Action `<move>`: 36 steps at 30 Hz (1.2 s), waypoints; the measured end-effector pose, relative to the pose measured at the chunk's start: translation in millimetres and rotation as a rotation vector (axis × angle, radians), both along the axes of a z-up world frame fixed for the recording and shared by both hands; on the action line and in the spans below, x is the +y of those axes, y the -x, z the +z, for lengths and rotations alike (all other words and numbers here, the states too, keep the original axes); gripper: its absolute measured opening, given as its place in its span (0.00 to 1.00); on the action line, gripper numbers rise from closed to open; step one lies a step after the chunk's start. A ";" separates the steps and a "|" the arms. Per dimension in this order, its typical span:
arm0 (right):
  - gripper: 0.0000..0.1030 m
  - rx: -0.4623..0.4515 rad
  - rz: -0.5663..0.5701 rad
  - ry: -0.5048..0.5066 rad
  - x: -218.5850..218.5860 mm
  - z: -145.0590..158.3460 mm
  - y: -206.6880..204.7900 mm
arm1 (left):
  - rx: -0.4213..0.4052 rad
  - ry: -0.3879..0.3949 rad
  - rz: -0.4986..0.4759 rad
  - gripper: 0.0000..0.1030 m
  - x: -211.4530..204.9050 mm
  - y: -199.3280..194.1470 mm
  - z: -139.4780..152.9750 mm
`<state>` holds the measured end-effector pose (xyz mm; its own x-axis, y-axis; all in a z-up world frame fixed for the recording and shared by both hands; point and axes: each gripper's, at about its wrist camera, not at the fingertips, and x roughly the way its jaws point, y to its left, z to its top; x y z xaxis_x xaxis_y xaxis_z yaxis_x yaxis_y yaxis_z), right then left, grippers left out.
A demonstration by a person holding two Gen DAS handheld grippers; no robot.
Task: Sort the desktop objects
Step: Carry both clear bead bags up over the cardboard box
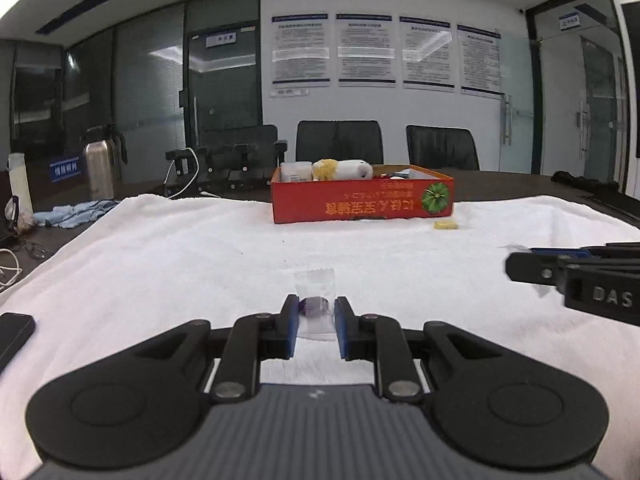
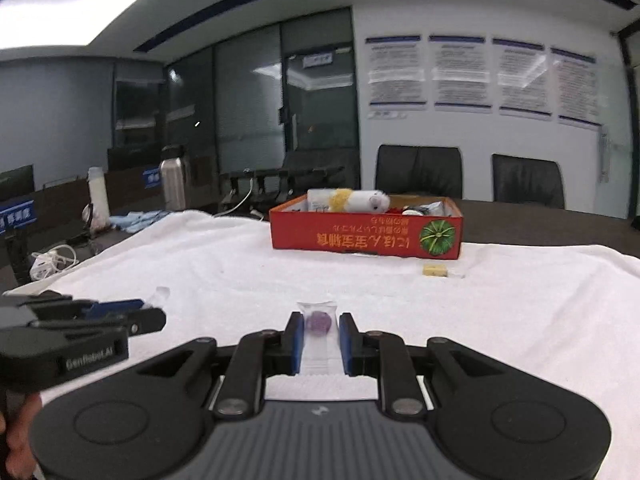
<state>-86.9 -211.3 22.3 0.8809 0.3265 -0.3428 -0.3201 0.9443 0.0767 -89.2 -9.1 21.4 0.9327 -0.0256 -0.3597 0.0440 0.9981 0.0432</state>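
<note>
In the left wrist view my left gripper [image 1: 316, 309] is shut on a clear packet with a purple sweet [image 1: 314, 285] inside, held above the white towel [image 1: 200, 248]. My right gripper [image 2: 319, 325] is likewise shut on a second clear packet holding a purple sweet [image 2: 318, 354]. Each gripper also shows in the other's view: the right gripper [image 1: 516, 266] at the right edge, the left gripper [image 2: 154, 316] at the left edge, with clear wrapper poking past its tips. Ahead stands an open red cardboard box [image 1: 360, 202] [image 2: 360, 238] holding a white and yellow plush toy [image 1: 344, 169] and other items.
A small yellow packet [image 1: 446, 225] [image 2: 434, 270] lies on the towel right of the box. A steel flask [image 1: 99, 168], blue cloth [image 1: 76, 212], cables and a dark phone [image 1: 14, 334] sit to the left. Black chairs [image 1: 338, 140] stand behind the table.
</note>
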 end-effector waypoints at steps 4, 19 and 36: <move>0.17 -0.015 -0.019 0.020 6.8 -6.4 21.2 | -0.015 0.016 -0.006 0.19 -0.9 21.0 -2.4; 0.17 -0.059 -0.035 0.044 12.4 0.4 47.2 | -0.028 0.085 -0.040 0.19 7.7 38.7 8.0; 0.17 -0.023 0.056 -0.086 -30.1 100.1 -73.7 | 0.022 0.224 -0.241 0.19 34.0 -114.9 127.2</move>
